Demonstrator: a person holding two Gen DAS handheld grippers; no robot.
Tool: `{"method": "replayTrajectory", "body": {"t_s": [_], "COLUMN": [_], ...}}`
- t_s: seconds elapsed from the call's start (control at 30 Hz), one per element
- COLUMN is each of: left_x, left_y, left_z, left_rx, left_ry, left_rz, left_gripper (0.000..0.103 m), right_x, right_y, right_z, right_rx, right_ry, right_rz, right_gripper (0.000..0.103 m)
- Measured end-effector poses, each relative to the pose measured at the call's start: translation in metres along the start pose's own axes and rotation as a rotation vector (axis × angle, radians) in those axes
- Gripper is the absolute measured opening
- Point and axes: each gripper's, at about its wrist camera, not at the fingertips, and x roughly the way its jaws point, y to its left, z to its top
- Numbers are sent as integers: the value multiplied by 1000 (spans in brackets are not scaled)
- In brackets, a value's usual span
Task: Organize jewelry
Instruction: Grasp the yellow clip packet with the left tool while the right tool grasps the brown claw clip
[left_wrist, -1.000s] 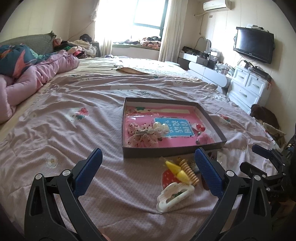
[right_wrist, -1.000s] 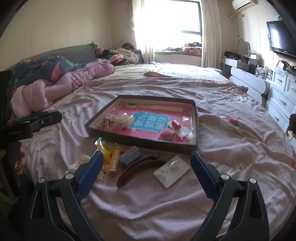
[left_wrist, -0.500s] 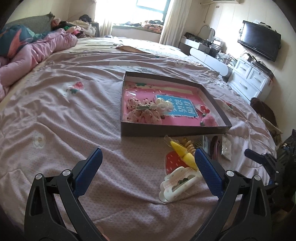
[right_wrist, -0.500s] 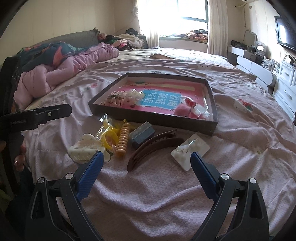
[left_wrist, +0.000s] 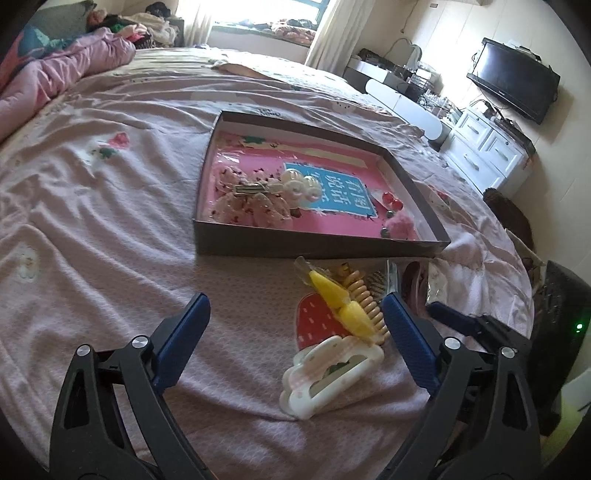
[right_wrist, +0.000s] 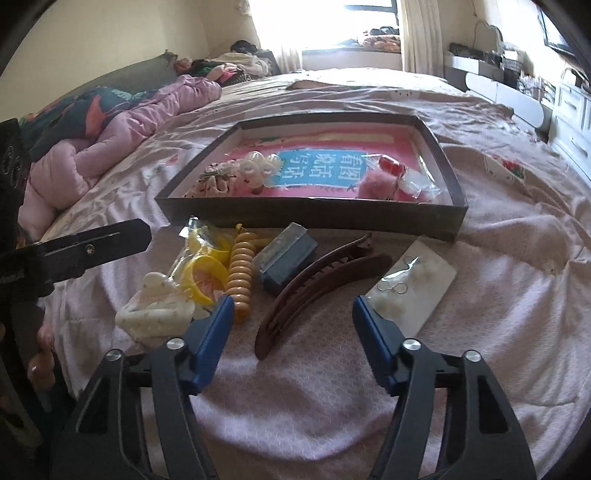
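A shallow dark box with a pink lining lies on the bed and holds a floral bow, pearl clips, red beads and a pink pompom. In front of it lie a white claw clip, yellow bands, a tan coil tie, a blue block, a brown banana clip and an earring card. My left gripper is open just before the white clip. My right gripper is open over the brown clip's near end.
The bed has a pink quilted cover. A pink duvet is bunched at the left. White drawers and a wall TV stand to the right. The left gripper's body shows at the right view's left edge.
Both grippers have moved forward and lower toward the loose items in front of the box. The right gripper's fingers have come closer together. Nothing has been picked up.
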Motion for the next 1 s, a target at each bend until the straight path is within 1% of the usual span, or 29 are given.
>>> {"method": "replayTrajectory", "body": {"t_s": [0.07, 0.1, 0.13, 0.17, 0.23, 0.27, 0.3, 0.33, 0.37, 0.4, 0.47, 0.5, 0.57, 0.6, 0.67, 0.73, 0.83, 1.0], "left_x": [7, 12, 15, 20, 28, 32, 35, 37, 40, 43, 49, 51, 53, 53, 52, 50, 42, 21], "left_y": [0, 1, 2, 3, 4, 4, 3, 2, 1, 0, -2, -2, -4, -5, -7, -8, -12, -16], "left_z": [2, 2, 3, 4, 5, 7, 7, 8, 9, 9, 9, 9, 9, 9, 10, 11, 12, 16], "left_rx": [-13, -27, -37, -51, -72, -80, -84, -87, -89, -93, -98, -97, -98, -93, -73, -62, -33, 1], "left_ry": [17, 30, 39, 53, 71, 82, 88, 95, 102, 113, 129, 135, 141, 139, 133, 127, 96, 32], "left_rz": [-13, -21, -28, -38, -51, -59, -64, -70, -78, -89, -104, -108, -126, -125, -112, -105, -94, -98], "left_gripper": [78, 77, 74, 71, 68, 66, 64, 60, 55, 53, 40, 37, 27, 26, 20, 19, 18, 16], "right_x": [4, 6, 8, 10, 9, 8, 6, 5, 3, 3, 4, 5, 6, 6, 6, 5, 0, -17], "right_y": [0, -1, -2, -3, -6, -8, -10, -13, -17, -19, -25, -26, -27, -27, -28, -29, -30, -20], "right_z": [0, -1, -1, -2, -3, -3, -3, -3, -3, -3, -3, -3, -2, -2, -2, -1, -2, -3], "right_rx": [9, 13, 16, 20, 29, 35, 43, 52, 62, 70, 92, 97, 103, 106, 109, 110, 114, 61], "right_ry": [9, 16, 28, 34, 35, 34, 31, 28, 24, 23, 29, 30, 28, 25, 24, 22, 9, -46], "right_rz": [-1, -1, -3, -2, -8, -14, -17, -21, -27, -26, -9, -3, 12, 19, 28, 35, 56, 82], "right_gripper": [53, 47, 42, 40, 25, 21, 16, 14, 13, 12, 12, 12, 12, 12, 12, 12, 12, 8]}}
